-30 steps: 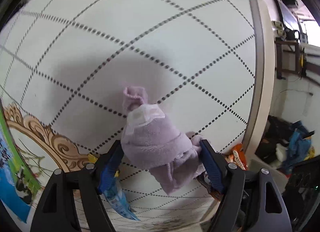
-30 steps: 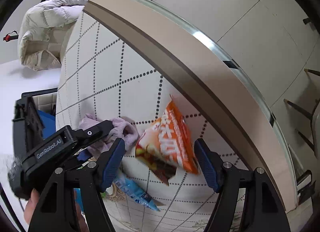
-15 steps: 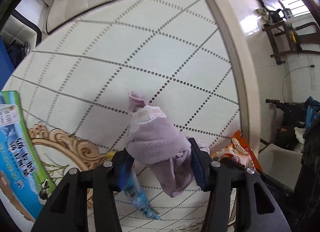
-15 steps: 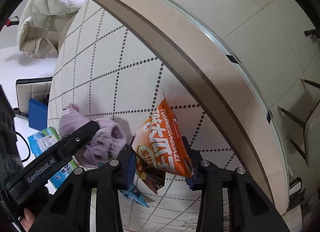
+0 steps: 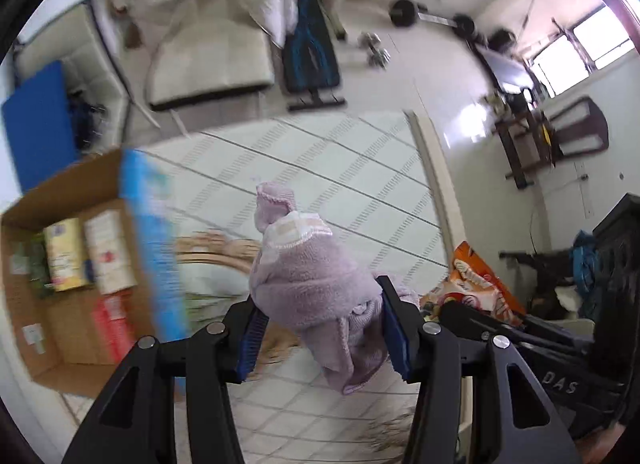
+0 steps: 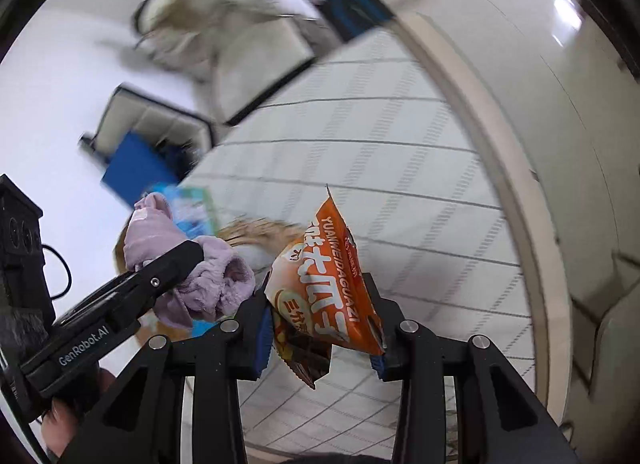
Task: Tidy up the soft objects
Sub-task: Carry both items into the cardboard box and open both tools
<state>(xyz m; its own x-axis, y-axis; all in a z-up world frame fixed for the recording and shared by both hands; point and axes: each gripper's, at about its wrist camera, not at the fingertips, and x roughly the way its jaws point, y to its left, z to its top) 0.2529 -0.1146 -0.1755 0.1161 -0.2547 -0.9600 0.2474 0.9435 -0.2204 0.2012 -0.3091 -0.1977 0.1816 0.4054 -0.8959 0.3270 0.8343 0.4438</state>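
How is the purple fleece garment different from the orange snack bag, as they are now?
The purple fleece garment is fuzzy, plain lilac cloth; the orange snack bag is smooth, glossy and printed. The garment droops in loose folds, while the bag keeps a flat, stiff shape. The left gripper holds the garment; the right gripper holds the bag. Both hang above the tiled table.

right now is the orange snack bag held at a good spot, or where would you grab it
The right gripper is shut across the lower body of the orange snack bag, pads on its two side edges, from below in the right wrist view. That seems sound: the flat pouch stands upright with its sealed top corner free, so squeezing the narrow lower part should keep it from slipping or swinging.
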